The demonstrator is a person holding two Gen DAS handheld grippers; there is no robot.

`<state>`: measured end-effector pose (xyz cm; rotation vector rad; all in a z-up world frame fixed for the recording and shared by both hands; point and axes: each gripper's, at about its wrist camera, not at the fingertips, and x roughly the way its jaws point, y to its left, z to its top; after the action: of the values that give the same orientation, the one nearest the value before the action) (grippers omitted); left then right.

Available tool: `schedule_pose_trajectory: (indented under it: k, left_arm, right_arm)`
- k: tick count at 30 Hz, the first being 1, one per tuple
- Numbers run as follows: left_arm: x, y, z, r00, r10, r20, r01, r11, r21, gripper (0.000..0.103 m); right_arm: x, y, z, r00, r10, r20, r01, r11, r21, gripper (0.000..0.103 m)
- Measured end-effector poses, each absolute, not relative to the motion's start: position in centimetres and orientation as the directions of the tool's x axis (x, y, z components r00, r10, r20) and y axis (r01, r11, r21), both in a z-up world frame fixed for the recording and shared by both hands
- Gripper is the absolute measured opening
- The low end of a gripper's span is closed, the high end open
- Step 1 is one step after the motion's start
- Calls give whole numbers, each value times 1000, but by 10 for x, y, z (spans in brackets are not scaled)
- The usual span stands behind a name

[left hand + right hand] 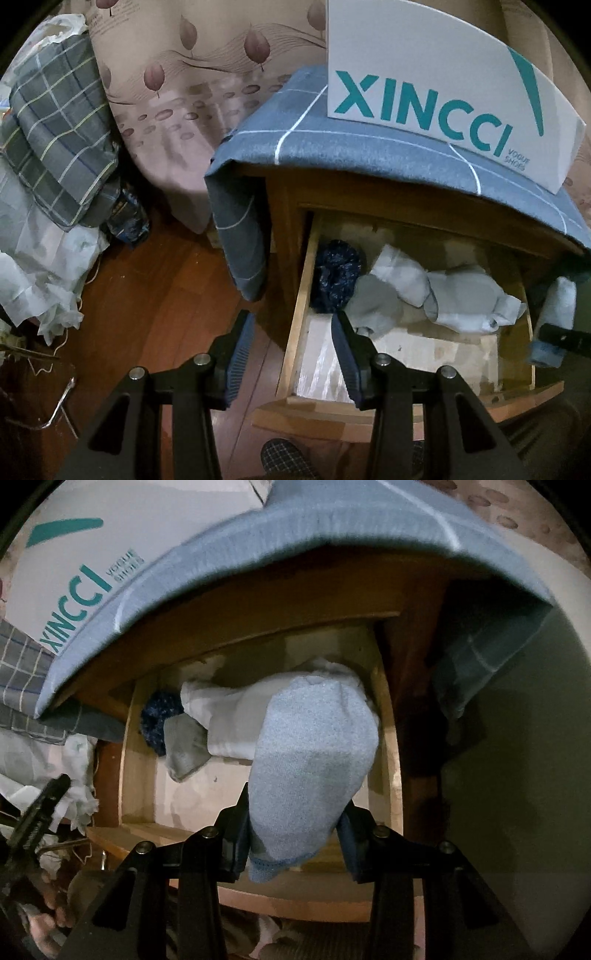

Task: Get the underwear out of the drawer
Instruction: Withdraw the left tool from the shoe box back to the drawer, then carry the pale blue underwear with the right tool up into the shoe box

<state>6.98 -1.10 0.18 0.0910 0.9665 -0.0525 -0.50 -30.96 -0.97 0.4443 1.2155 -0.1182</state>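
Right gripper clamped on our light-blue knit underwear, hanging lengthwise above open wooden drawer | left gripper apart, empty, nearer dark-blue bundle

Light blue underwear hanging above open wooden drawer of crumpled garments

Wooden floor, floral bedspread, dim light

one open drawer, four garments (one held), one shoebox, two claws
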Motion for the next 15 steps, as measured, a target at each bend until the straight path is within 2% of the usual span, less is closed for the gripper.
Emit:
schedule_pose_trajectory:
  k: [7, 15]
  left_arm:
    - [71, -18, -4, 566, 43, -823, 89, 990, 112, 45]
    - [71, -13, -7, 556, 44, -830, 79, 991, 105, 45]
  right_arm:
    - [-10, -309, 16, 400, 122, -908, 284, 926, 249, 38]
    - [-9, -306, 47, 455, 139, -880, 259, 924, 280, 38]
